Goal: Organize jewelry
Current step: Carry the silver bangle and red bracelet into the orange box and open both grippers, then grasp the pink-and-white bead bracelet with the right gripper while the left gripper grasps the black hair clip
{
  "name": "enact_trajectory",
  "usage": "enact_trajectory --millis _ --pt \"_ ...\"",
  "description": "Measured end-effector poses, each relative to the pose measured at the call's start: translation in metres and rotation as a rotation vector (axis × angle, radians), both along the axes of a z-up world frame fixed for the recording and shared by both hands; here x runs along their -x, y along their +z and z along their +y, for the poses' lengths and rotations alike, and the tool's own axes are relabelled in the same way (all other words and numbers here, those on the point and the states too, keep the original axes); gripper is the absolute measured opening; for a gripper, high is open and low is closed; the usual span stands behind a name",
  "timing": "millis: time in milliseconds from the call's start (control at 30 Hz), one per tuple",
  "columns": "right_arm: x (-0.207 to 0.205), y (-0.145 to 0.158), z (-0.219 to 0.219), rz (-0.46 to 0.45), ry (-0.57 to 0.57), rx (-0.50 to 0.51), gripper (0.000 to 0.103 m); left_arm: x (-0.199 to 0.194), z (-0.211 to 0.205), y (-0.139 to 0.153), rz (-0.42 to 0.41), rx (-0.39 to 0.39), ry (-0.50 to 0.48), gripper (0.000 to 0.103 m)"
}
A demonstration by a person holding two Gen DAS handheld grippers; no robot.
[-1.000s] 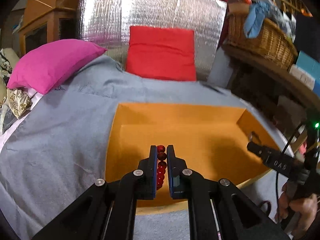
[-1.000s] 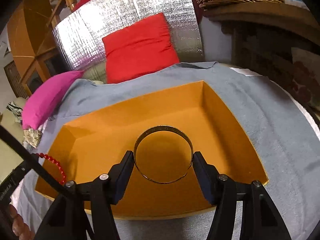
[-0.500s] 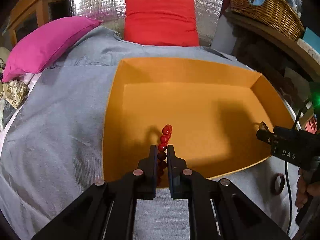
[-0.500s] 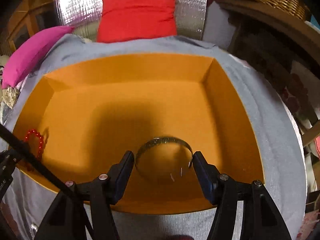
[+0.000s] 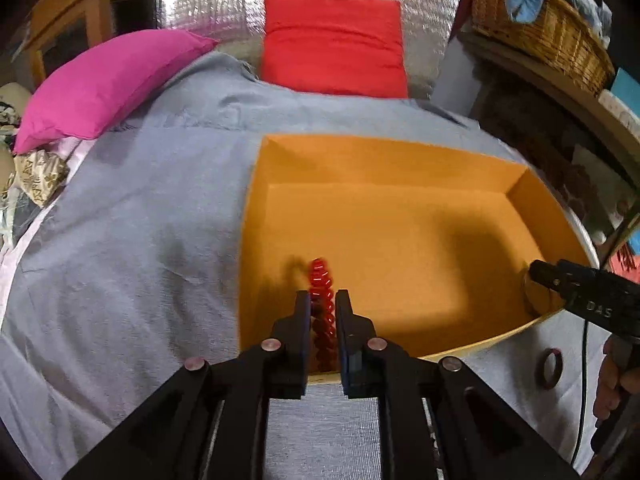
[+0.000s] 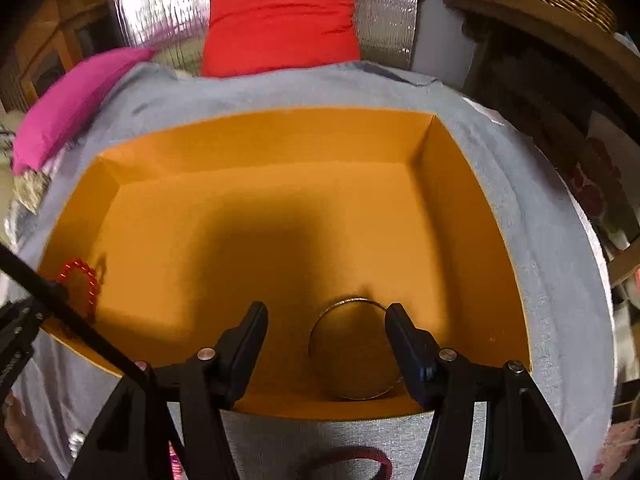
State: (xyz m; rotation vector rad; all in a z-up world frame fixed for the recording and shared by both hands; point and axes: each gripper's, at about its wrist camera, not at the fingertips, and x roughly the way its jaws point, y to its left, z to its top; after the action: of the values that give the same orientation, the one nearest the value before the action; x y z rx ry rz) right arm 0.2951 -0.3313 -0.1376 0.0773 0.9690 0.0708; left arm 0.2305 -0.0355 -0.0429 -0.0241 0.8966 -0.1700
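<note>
An orange box (image 5: 360,160) (image 6: 264,132) sits on a grey bedspread. My left gripper (image 5: 323,300) is shut on a red bead bracelet (image 5: 322,292) and holds it low over the box's near left corner; the bracelet also shows in the right wrist view (image 6: 80,280). My right gripper (image 6: 326,312) is open over the box's near right part. A thin metal bangle (image 6: 354,354) lies on the box floor, close against my right finger (image 6: 404,344), free of the left one.
A dark ring (image 5: 551,368) lies on the spread right of the box. A pink band (image 6: 360,454) lies in front of it. A pink pillow (image 5: 108,80) and a red cushion (image 5: 334,44) lie behind. A wicker basket (image 5: 552,20) stands on a shelf at right.
My right gripper has opened and the bangle has dropped onto the box floor. My left gripper has lowered the bead bracelet toward the box's left corner.
</note>
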Motion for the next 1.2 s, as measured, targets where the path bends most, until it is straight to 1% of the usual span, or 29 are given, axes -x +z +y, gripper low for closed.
enact_trajectory --millis 67,133,233,333,433,533,633,767,833,867,900,1033,1067,1133,1200 --pt "0.008 0.011 -0.005 -0.050 -0.008 -0.016 0.068 0.008 0.004 0.008 -0.028 0.002 0.007 0.034" --pt "0.020 0.023 -0.013 -0.102 -0.023 -0.024 0.070 0.018 0.008 0.015 -0.060 -0.009 0.013 0.039" --pt "0.042 0.033 -0.030 -0.136 -0.041 -0.093 0.072 0.035 0.011 0.024 -0.088 -0.027 0.004 0.039" --pt "0.066 0.037 -0.053 -0.137 -0.067 -0.182 0.072 0.057 0.016 0.026 -0.100 -0.047 -0.009 0.039" --pt "0.089 0.038 -0.072 -0.131 -0.089 -0.246 0.072 0.084 0.023 0.022 -0.103 -0.080 -0.026 0.043" --pt "0.112 0.031 -0.084 -0.120 -0.097 -0.305 0.072 0.103 0.030 0.013 -0.083 -0.105 -0.033 0.045" --pt "0.139 0.020 -0.093 -0.090 -0.105 -0.391 0.072 0.120 0.040 0.005 -0.047 -0.077 -0.019 0.045" --pt "0.153 0.008 -0.099 -0.056 -0.114 -0.493 0.071 0.135 0.045 -0.005 -0.008 -0.040 -0.014 0.045" --pt "0.150 0.003 -0.095 -0.040 -0.103 -0.548 0.071 0.130 0.046 -0.008 -0.003 -0.042 -0.010 0.045" --pt "0.148 0.000 -0.092 -0.027 -0.094 -0.560 0.069 0.126 0.046 -0.010 -0.005 -0.049 -0.002 0.045" --pt "0.144 -0.003 -0.084 -0.010 -0.079 -0.571 0.066 0.123 0.048 -0.011 -0.003 -0.053 0.006 0.045" --pt "0.122 -0.012 -0.040 0.053 0.014 -0.627 0.061 0.113 0.048 -0.014 0.002 -0.037 0.006 0.045" --pt "0.118 -0.015 -0.030 0.066 0.034 -0.630 0.058 0.112 0.047 -0.014 -0.001 -0.036 -0.006 0.045" --pt "0.106 -0.020 -0.007 0.098 0.065 -0.629 0.057 0.110 0.043 -0.014 0.002 -0.022 -0.031 0.045" --pt "0.097 -0.029 0.010 0.130 0.071 -0.619 0.051 0.109 0.041 -0.015 0.007 -0.010 -0.044 0.045"
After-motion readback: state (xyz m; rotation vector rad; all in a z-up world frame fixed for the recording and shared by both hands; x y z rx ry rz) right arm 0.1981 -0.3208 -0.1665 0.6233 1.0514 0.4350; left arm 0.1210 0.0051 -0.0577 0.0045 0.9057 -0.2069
